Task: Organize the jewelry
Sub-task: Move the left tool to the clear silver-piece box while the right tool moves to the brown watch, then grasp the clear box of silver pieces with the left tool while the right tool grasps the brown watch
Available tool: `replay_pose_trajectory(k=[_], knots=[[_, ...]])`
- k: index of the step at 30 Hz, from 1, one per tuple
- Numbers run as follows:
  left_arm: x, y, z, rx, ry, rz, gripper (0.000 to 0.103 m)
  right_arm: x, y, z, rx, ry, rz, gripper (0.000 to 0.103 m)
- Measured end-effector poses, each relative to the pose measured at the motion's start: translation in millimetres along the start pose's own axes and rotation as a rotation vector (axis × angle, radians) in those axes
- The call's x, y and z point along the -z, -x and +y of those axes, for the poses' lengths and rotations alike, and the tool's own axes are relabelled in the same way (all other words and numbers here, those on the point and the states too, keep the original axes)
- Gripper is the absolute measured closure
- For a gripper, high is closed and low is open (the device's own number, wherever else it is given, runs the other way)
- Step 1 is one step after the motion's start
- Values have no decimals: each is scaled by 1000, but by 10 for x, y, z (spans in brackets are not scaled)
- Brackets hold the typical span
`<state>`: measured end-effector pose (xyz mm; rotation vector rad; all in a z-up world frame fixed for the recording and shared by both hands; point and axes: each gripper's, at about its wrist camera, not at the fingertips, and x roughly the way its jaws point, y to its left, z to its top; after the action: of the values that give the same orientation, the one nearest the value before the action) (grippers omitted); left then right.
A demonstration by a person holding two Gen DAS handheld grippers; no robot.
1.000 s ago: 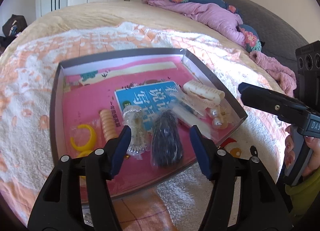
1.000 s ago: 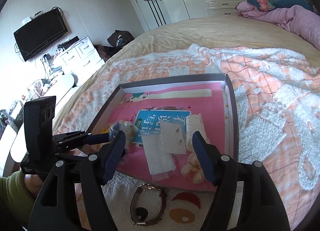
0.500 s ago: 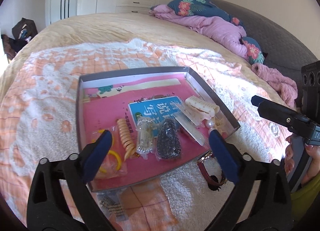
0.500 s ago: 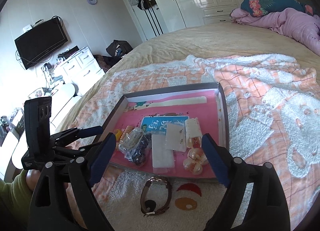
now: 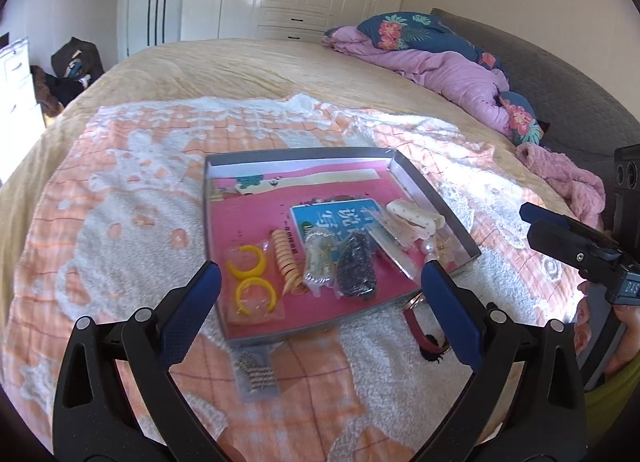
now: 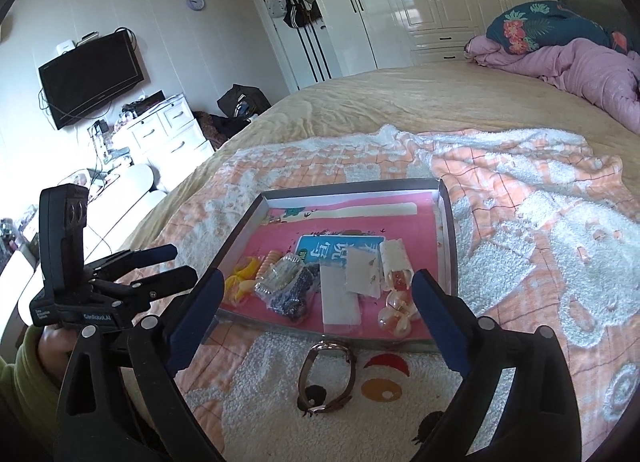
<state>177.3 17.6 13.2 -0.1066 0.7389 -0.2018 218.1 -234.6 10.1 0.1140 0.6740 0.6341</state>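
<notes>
I am pulling both grippers back and up from the tray (image 5: pixel 436 201). A second ago my left gripper (image 5: pixel 320 298) was low over the tray's near edge, its fingers narrowed around the clear packet (image 5: pixel 320 258) and the dark beaded packet (image 5: pixel 356 266); now it is hanging well back with its fingers spread wide and nothing between them. Both packets are lying in the tray beside the coiled orange tie (image 5: pixel 286 262) and the yellow hoops (image 5: pixel 250 278), so I am judging that drop-off done.

My right gripper (image 6: pixel 316 316) is also gaping wide and empty, hovering on the near side of the tray. The watch (image 6: pixel 328 378) is lying on the blanket (image 6: pixel 520 221) just outside the tray's near edge, directly under that gripper. A small packet of silver beads (image 5: pixel 256 372) is sitting on the blanket too, just beyond the tray's near-left corner, below my left gripper. Those two are still waiting to go in, as I read it.

I am holding both tools tilted downward toward the tray, the left one angled in from the tray's left side, the right from its near-right.
</notes>
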Motion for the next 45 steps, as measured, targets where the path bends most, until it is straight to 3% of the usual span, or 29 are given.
replay_pose_trajectory(k=[18,27,38,42,45], knots=[[430,226,196,-101,26,43,9,225,53,237,10,68,32,9],[626,113,338,-142,56,103,9,482,-134,253,25,66,105,9],[772,-177,465,-123,105,157,10,696,-290,162,49,39,157,9],[773,-287,421,-110,92,171,31,777,-371,105,71,15,179,9],[788,-383,367,-111,68,188,37,844,-449,84,94,15,195,9]])
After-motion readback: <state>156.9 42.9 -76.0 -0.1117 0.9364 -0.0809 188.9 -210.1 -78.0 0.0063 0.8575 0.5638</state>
